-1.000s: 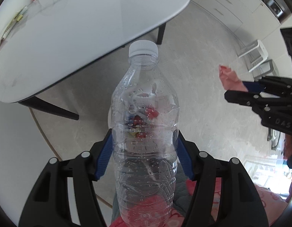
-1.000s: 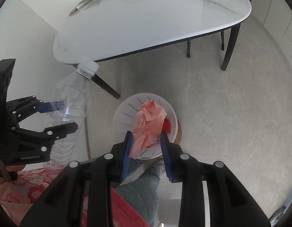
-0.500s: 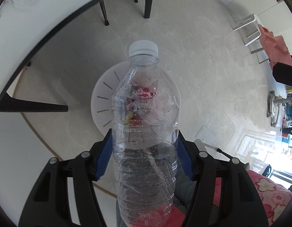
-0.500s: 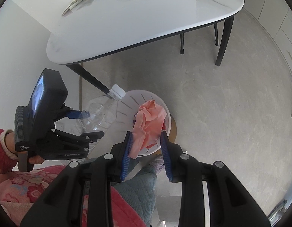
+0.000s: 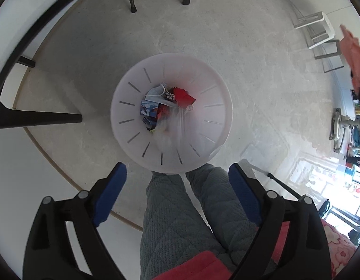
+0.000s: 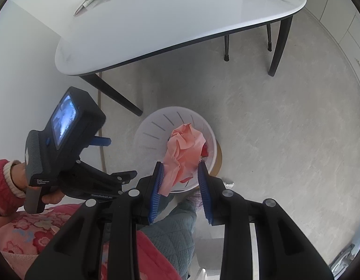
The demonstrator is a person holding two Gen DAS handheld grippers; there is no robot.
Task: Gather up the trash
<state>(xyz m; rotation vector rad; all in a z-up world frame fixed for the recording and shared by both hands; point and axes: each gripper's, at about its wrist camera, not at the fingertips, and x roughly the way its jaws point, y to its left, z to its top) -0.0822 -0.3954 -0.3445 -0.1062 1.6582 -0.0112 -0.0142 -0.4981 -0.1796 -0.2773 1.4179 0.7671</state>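
I am working two grippers above one white bin, and the coming move turns on the pink paper wad (image 6: pixel 183 154) lying directly over that bin's mouth. Nearest me, the right gripper (image 6: pixel 180 175) has its blue pads clamped on the lower part of the wad; the wad's long axis runs up and away from the jaws, and its crumpled top overlaps the near rim of the bin (image 6: pixel 154 126) in the right wrist view, so I judge that release needs little or no further travel. The right gripper is the nearer of the two to this item; it alone holds it. The left gripper (image 5: pixel 177 194) points straight down over the same bin (image 5: pixel 133 88), its jaws are opening and nothing sits between the pads. A blurred clear shape, which I take to be a plastic bottle (image 5: pixel 173 126), lies inside the bin toward its near wall, over several coloured wrappers; I cannot count those reliably. Count: two grippers, one bin, one pink wad, one bottle. Farther off, one white table (image 6: pixel 180 23) stands beyond the bin, with a thin bundle of something near its far left edge.
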